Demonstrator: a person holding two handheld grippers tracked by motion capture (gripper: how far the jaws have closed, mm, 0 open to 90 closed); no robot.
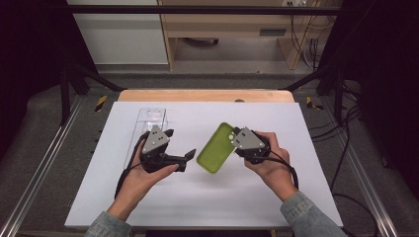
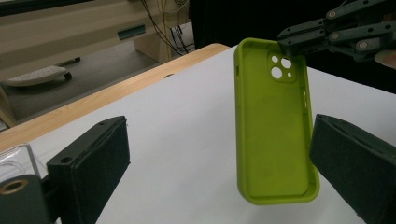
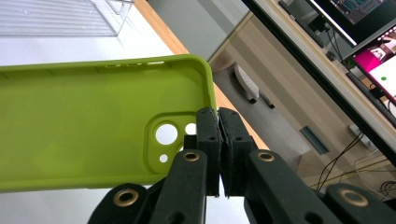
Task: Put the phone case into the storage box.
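Pinching green phone case (image 3: 84,121) at rim beside camera cutout, right gripper (image 3: 218,140) had jaws pressed together on wall. Case hung clear above white table (image 1: 197,197), open side facing left gripper (image 2: 219,168), whose jaws stood spread around lower end, apart. Likely light, soft, bendy; best gripped across side walls.

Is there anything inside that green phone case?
No phone: the green phone case is hollow, its bare inner back and camera holes showing. The right tool pinches its edge beside those holes. Its outer back faces away, unseen.
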